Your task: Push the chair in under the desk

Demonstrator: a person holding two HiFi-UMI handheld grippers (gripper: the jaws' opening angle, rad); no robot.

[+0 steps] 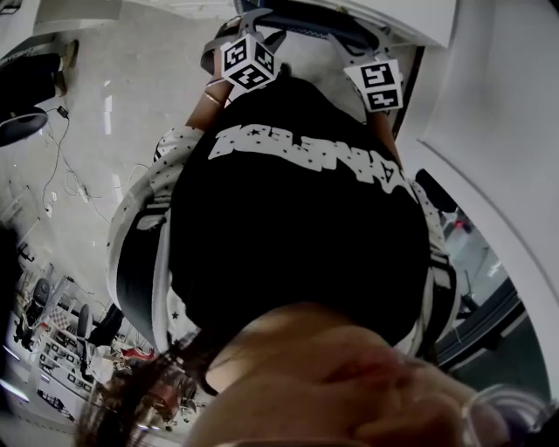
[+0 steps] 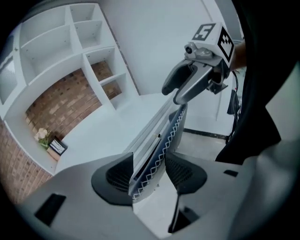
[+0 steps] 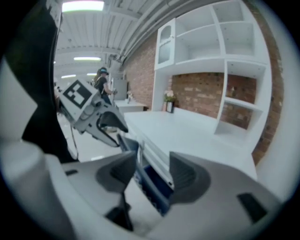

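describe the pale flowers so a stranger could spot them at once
Start at the long white desk under the brick-backed white shelf unit. At its far end, against the brick, stands the small bunch of pale flowers; its only neighbour is a flat dark-edged frame.

Most of the chair (image 1: pixel 314 21) behind the person's black shirt (image 1: pixel 297 236)

Blue chair back (image 2: pixel 169 133) with white zigzag stitching, white desk (image 2: pixel 103 133), reddish-brown brick wall (image 2: pixel 58 101).

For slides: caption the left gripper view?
Left hand-held gripper, open, blue chair back seen between its jaws, white desk beyond.
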